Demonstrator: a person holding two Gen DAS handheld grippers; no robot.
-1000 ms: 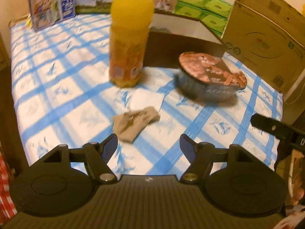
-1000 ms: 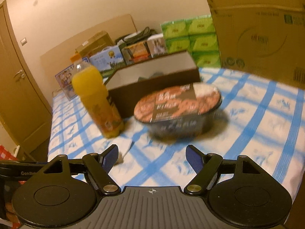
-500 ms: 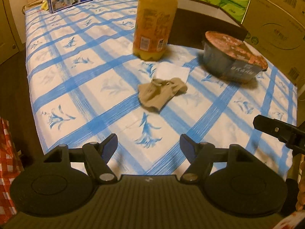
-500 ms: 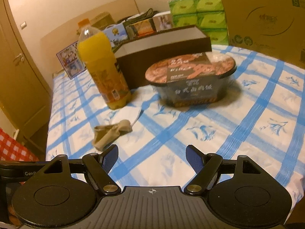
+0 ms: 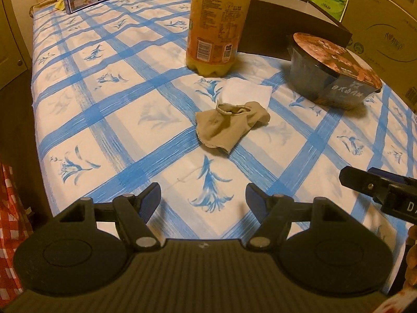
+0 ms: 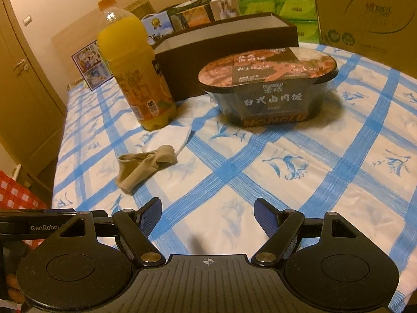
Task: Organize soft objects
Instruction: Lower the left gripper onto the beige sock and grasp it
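The left claw [image 5: 202,194] stands wide open and empty over the checked table [image 5: 109,109]; the right claw [image 6: 207,210] is equally wide, holding nothing. From the left claw, the beige sock [image 5: 229,125] lies at 12 o'clock, well apart, crumpled and overlapping a white sock [image 5: 247,92] beyond it. Both look light, limp and easily pinched; the bunched cuff at the beige sock's top seems the best hold. Past them, at 12, stands the juice bottle [image 5: 219,26]; at 2, the meal bowl [image 5: 336,73].
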